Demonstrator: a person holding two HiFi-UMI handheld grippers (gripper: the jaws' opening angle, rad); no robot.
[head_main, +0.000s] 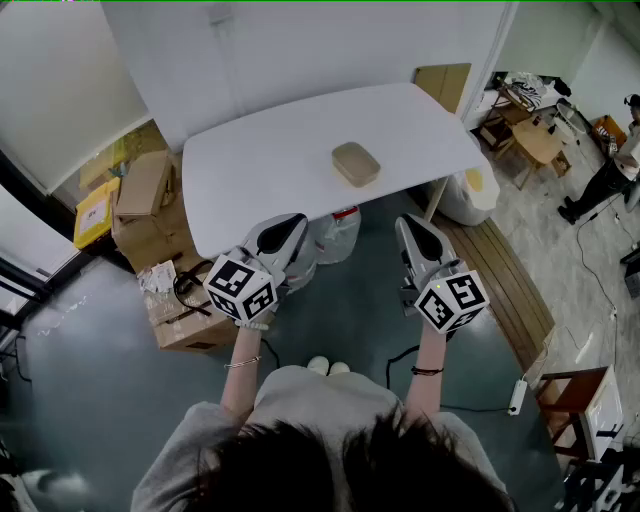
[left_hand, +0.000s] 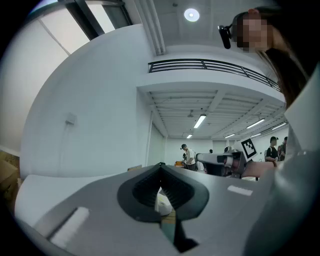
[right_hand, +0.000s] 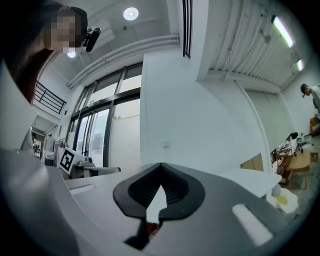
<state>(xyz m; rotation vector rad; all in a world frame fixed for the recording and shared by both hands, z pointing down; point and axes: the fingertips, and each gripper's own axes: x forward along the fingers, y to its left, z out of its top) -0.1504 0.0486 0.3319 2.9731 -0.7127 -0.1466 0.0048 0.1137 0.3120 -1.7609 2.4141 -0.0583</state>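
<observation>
1. Left gripper (head_main: 287, 228): held low, short of table edge. Jaws pressed together at tips, nothing between.
2. Right gripper (head_main: 413, 226): alongside, well apart from left. Jaws likewise closed, empty.
3. Cardboard boxes (head_main: 150, 215): stacked on floor, left of table.
4. White table (head_main: 250, 170): just beyond both grippers.
5. Tan rounded case (head_main: 356, 163): lying flat near table's middle, nearer right gripper, touched by neither. Looks light, rigid, smooth-cornered (may slip, I'd guess). Best pinched across narrow width, jaws low on sides.
</observation>
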